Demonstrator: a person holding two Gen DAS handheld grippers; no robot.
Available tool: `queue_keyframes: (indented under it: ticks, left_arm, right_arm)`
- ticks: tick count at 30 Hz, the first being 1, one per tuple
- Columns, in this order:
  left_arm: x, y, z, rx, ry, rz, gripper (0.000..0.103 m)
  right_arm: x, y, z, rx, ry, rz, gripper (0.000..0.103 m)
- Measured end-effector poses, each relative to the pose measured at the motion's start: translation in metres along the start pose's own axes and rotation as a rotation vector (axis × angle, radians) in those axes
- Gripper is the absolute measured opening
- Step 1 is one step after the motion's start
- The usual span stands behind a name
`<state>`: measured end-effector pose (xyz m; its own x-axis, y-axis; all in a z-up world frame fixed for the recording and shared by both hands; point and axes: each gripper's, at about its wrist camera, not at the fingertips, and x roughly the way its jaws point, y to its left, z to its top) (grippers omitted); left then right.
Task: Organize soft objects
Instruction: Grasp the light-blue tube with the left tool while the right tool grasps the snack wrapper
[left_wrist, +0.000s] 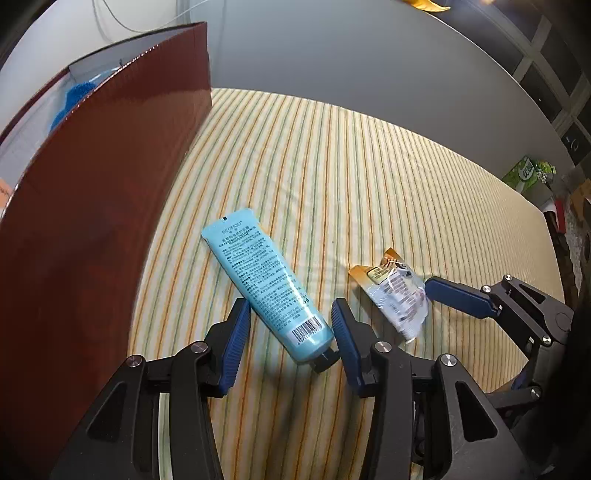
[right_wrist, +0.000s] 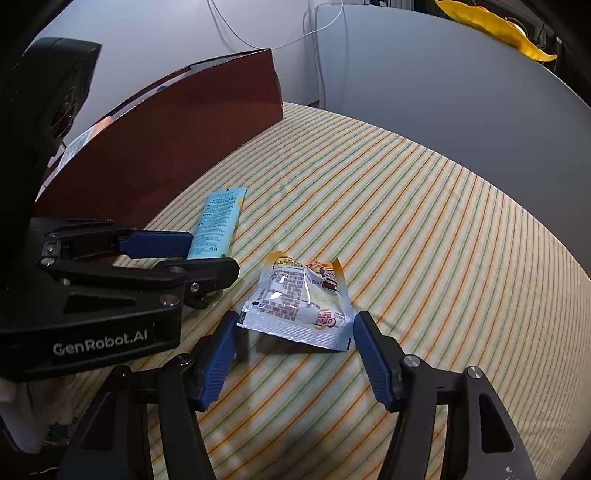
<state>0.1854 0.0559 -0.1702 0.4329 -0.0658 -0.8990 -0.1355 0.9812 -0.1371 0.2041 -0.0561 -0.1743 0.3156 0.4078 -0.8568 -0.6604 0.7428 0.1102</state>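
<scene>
**Tube, packet and box on the counter**

Left wrist view: box (left_wrist: 110, 177) standing at frame left on the cloth-covered counter (left_wrist: 369, 177). Tube (left_wrist: 264, 282) lying at centre, cap end lowermost, between the spread jaws of the left gripper (left_wrist: 288, 325). Packet (left_wrist: 395, 295) just right of the tube, right gripper (left_wrist: 458, 295) alongside at right.

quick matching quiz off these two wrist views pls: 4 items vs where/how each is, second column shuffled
Items:
1. light blue squeeze tube
2. white and orange snack packet
3. dark red open box
4. yellow-green striped cloth

States:
A. covers the table
B. between the open left tool's fingers
C. stands left of the tube
D. between the open right tool's fingers

Pairs: 1-B, 2-D, 3-C, 4-A
</scene>
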Motion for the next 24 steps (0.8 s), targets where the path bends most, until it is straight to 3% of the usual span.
queue_keyframes:
  ticks: [5, 12, 24]
  left_arm:
    - [-0.003, -0.001, -0.004, 0.012, -0.008, 0.002, 0.044]
    - [-0.006, 0.002, -0.007, 0.035, -0.015, 0.007, 0.037]
    - [-0.009, 0.009, -0.01, 0.05, -0.01, -0.01, 0.028]
  right_arm:
    - [0.007, 0.001, 0.008, -0.039, 0.005, -0.025, 0.062]
    - [0.011, -0.012, 0.013, -0.054, 0.01, -0.054, 0.062]
    - [0.024, -0.007, 0.03, -0.162, 0.043, -0.028, 0.059]
